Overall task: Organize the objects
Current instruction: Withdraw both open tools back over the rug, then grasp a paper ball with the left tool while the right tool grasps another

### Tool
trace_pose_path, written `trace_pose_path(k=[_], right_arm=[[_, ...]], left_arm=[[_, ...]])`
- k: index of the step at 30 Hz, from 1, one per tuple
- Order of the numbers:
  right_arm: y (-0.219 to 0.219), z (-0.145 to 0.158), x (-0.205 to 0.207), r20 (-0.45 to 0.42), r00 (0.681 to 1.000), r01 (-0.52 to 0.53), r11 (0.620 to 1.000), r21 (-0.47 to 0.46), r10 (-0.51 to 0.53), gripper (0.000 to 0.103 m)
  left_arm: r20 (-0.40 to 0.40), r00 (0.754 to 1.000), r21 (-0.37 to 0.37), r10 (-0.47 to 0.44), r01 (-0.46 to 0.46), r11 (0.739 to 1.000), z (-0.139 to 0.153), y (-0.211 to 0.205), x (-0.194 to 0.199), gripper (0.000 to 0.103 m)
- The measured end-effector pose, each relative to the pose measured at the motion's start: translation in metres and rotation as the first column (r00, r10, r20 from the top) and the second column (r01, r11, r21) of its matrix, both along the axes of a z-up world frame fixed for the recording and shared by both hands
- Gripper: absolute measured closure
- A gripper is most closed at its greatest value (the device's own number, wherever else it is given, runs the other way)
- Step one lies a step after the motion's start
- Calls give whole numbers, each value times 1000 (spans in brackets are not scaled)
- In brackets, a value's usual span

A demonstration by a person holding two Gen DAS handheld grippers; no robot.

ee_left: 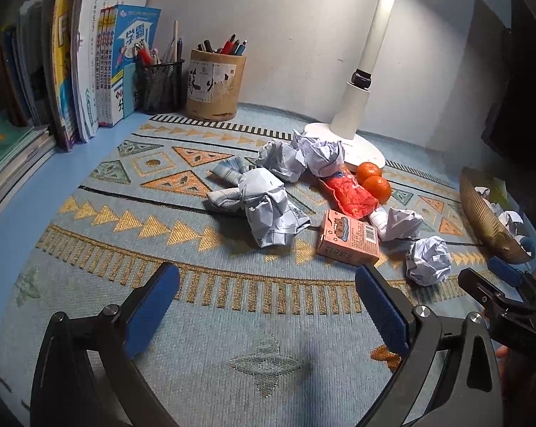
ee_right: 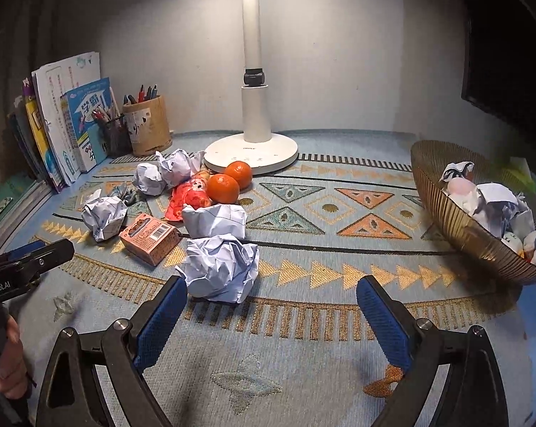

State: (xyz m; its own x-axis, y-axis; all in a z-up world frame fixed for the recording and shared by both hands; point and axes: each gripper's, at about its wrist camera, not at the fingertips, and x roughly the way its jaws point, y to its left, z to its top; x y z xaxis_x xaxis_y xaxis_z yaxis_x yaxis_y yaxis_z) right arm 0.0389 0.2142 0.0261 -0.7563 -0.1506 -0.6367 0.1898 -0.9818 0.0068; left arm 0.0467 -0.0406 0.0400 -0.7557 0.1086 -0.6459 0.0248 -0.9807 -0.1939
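Both tools, left tool (ee_left: 268, 306) and right tool (ee_right: 271, 315), gape wide and empty; right faces nearest paper ball (ee_right: 219, 267), presumably bound for the basket (ee_right: 456, 224)

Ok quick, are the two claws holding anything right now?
Left gripper: open, holding nothing, above the mat.
Right gripper: open, holding nothing; a paper ball lies just ahead, near its left finger.

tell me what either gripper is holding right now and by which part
Nothing is held. The left gripper and right gripper are both open and empty above the mat.
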Motion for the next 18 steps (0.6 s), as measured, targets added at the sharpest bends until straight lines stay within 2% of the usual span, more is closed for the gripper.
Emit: trace_pose_path(k=[3, 7, 10, 12, 15, 18], right_arm=[[1, 1, -5, 18, 999, 31, 999, -9, -31, 7], [-7, 9, -10, 62, 997, -34, 992, -122, 42, 7], [-24, 7, -17, 83, 995, -50, 996, -80, 57, 7], [-29, 4, -21, 79, 996, -44, 997, -66, 50, 7], [-27, -3, -30, 92, 995, -25, 996, -89, 33, 7], [-27, -11, -38, 134, 991, -17, 997, -79, 27, 15]], left_arm=[[-3, 1000, -6, 8, -8, 1000, 1, 0, 1, 4], [14, 1000, -7, -19, 20, 1000, 4, -2, -4, 4], [11, 1000, -20, -26, 27, 999, 14, -6, -12, 4], [39, 998, 19, -46, 45, 999, 17, -11, -27, 4], [83, 996, 31, -31, 29, 999, 13, -13, -56, 4], [105, 994, -2, -24, 24, 1000, 6, -8, -77, 5]])
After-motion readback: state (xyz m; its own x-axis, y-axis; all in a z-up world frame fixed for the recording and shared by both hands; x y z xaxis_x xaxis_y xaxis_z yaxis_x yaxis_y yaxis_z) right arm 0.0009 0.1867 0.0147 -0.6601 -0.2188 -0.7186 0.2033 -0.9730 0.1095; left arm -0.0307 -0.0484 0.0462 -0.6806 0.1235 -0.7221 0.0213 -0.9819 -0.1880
